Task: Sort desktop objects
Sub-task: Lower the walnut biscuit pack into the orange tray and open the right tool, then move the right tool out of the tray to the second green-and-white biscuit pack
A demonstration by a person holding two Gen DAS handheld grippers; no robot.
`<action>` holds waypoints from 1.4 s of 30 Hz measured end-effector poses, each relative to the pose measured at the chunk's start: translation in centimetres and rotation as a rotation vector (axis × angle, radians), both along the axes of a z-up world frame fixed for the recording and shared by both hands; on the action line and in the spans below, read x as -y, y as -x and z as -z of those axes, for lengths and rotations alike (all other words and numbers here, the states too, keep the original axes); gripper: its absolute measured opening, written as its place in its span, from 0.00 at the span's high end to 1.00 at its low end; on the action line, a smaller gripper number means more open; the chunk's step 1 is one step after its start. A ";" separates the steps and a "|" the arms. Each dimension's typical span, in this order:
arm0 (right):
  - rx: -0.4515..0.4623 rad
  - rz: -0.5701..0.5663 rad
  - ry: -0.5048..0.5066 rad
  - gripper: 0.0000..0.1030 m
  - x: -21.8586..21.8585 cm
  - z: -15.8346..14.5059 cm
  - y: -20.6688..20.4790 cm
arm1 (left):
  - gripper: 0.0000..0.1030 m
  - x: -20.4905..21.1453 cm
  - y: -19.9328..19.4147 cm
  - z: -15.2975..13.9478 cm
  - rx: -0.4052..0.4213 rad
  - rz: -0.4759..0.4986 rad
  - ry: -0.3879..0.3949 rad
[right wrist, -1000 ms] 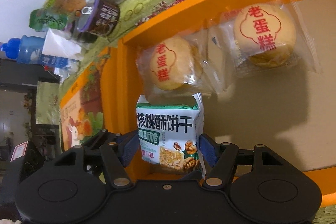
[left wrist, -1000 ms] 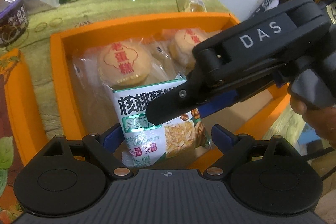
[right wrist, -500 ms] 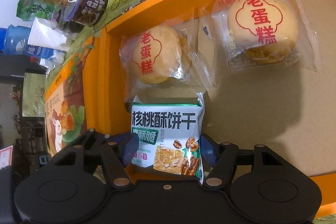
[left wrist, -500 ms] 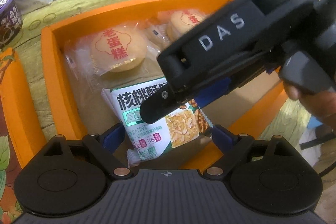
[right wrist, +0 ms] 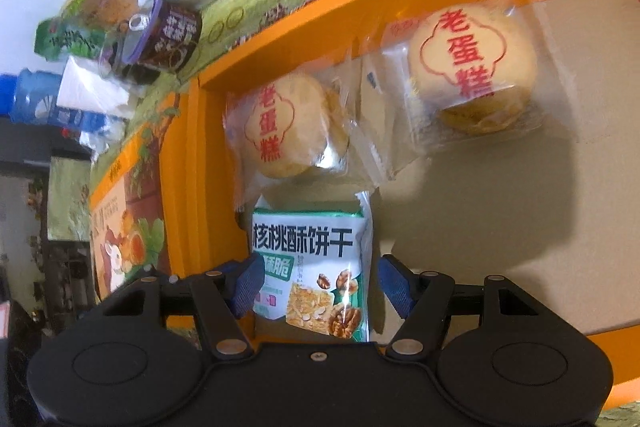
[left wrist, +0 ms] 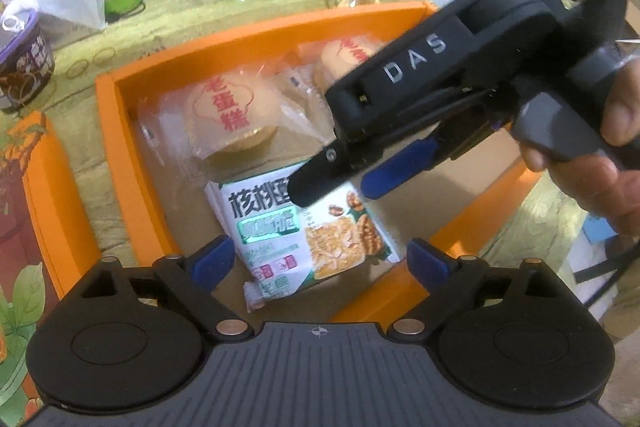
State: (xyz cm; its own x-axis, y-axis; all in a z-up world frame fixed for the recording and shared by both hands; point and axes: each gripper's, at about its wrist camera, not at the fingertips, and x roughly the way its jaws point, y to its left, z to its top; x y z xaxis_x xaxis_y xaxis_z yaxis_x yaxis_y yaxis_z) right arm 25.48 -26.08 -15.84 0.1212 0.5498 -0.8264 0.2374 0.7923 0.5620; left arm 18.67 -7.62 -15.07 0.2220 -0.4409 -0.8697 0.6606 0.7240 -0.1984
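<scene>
The biscuit packet (left wrist: pixel 304 231) lies in the orange box (left wrist: pixel 132 131) just below two wrapped cakes (left wrist: pixel 232 115). The left claw (left wrist: pixel 320 259) has just been opening and straddles it untouched; the right claw (right wrist: pixel 316 283) also stands apart around it.

Orange tray (left wrist: pixel 132 163); green-and-white biscuit packet (left wrist: pixel 288 227).
</scene>
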 end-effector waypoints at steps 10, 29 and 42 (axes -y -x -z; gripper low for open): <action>-0.006 -0.032 0.007 0.44 -1.3 1.0 -0.1 | 0.07 0.6 0.3 0.2 -0.040 0.002 -0.005; -0.001 0.012 0.001 0.50 0.1 0.6 0.6 | 0.06 -0.1 0.4 -0.2 -0.050 -0.002 -0.012; -0.041 0.008 -0.015 0.50 -0.6 1.5 0.7 | 0.06 0.2 -0.2 0.9 -0.129 0.009 -0.004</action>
State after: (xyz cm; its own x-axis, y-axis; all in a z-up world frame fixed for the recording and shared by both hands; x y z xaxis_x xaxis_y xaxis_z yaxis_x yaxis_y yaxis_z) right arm 24.82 -25.44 -17.38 0.0918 0.5612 -0.8226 0.2669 0.7820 0.5633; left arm 18.91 -7.85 -15.97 0.1043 -0.4384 -0.8927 0.6365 0.7191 -0.2788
